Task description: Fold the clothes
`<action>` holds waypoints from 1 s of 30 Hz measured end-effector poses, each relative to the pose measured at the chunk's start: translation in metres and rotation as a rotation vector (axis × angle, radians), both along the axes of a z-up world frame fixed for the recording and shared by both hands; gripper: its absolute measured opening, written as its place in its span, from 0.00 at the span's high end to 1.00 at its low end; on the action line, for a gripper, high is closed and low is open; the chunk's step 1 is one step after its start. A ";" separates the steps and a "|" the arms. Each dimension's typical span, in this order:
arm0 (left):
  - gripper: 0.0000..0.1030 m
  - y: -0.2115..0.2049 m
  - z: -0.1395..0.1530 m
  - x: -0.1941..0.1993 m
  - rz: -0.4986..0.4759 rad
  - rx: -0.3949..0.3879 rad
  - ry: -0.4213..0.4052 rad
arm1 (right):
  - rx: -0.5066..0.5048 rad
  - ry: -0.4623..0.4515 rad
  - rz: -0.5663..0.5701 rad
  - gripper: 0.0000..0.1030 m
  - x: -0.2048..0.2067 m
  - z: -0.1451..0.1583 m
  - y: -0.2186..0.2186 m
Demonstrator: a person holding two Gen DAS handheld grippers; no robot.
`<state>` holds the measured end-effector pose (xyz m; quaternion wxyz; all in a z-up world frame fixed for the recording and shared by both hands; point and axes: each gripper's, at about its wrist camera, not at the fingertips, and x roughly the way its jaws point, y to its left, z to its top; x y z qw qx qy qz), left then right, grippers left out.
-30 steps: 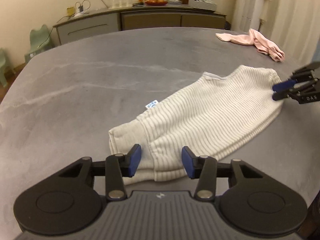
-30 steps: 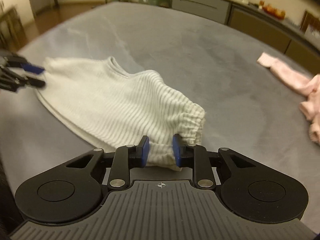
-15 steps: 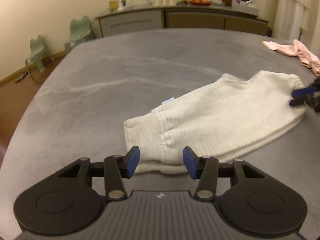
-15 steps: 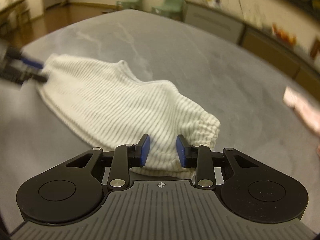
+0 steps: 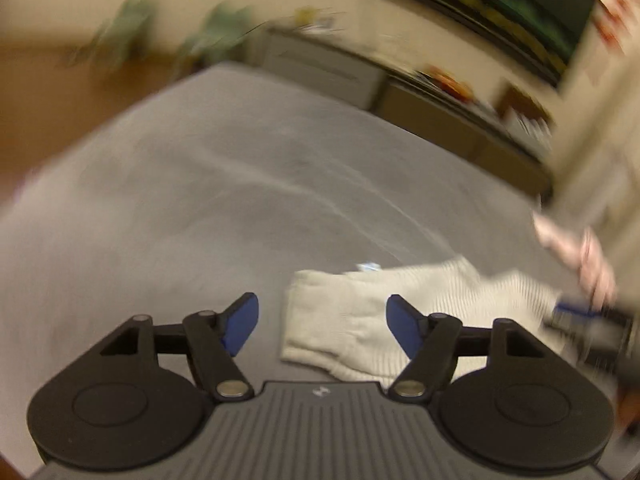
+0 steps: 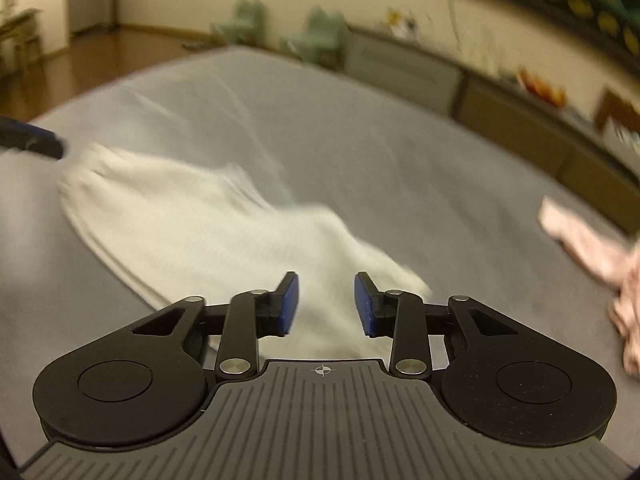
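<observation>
The left gripper (image 5: pixel 322 324) is hovering with its blue fingers (image 5: pixel 240 322) spread wide, having just been opening further, and nothing is pinched between them: the near end of the cream ribbed garment (image 5: pixel 360 320) is lying flat in the gap, clear of both pads. The right gripper (image 6: pixel 326 304) is likewise standing with its fingers (image 6: pixel 289 300) parted, also just opened further, the garment's (image 6: pixel 192 232) gathered end lying loose between and beyond them, untouched. From the right wrist view the garment is stretching away toward 10 o'clock across the grey table (image 6: pixel 360 140), where the blurred tip of the left gripper is showing at its far end. A crumpled pink garment (image 6: pixel 592 252) is lying well apart at 3 o'clock. Beyond the table, at 12 o'clock, a long sideboard (image 6: pixel 404 68) is running along the wall beside two small green chairs (image 6: pixel 324 32). Both views are smeared by motion.
</observation>
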<state>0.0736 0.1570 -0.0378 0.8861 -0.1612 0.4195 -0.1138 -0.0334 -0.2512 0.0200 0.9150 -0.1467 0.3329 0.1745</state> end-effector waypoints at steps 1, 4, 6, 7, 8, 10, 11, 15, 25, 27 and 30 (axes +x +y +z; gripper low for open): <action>0.26 0.009 -0.005 0.002 0.031 -0.053 0.037 | 0.005 -0.023 0.038 0.52 -0.004 0.001 0.016; 0.22 0.019 -0.015 0.007 0.057 -0.151 0.102 | -0.017 -0.058 0.209 0.40 -0.021 0.002 0.079; 0.19 0.020 -0.019 0.009 0.058 -0.167 0.120 | -0.041 -0.059 0.301 0.33 -0.030 -0.004 0.121; 0.19 0.023 -0.023 0.011 0.062 -0.174 0.130 | -0.064 -0.053 0.340 0.28 -0.030 -0.012 0.140; 0.18 0.025 -0.026 0.012 0.066 -0.182 0.141 | -0.095 -0.045 0.370 0.28 -0.028 -0.022 0.157; 0.17 0.028 -0.033 0.014 0.069 -0.220 0.165 | -0.157 -0.036 0.407 0.29 -0.021 -0.044 0.186; 0.16 0.029 -0.037 0.016 0.068 -0.239 0.175 | -0.162 -0.061 0.401 0.28 -0.017 -0.052 0.194; 0.11 0.027 -0.043 0.021 0.067 -0.320 0.186 | -0.133 -0.027 0.335 0.89 0.012 -0.063 0.204; 0.88 -0.010 -0.054 0.042 0.014 -0.373 0.168 | 0.085 0.033 0.306 0.98 0.037 -0.054 0.183; 0.86 -0.006 -0.055 0.042 0.045 -0.343 0.175 | 0.083 0.079 0.309 0.87 0.045 -0.058 0.175; 0.86 0.002 -0.051 0.038 0.085 -0.313 0.155 | 0.181 0.157 0.243 0.71 0.067 -0.047 0.139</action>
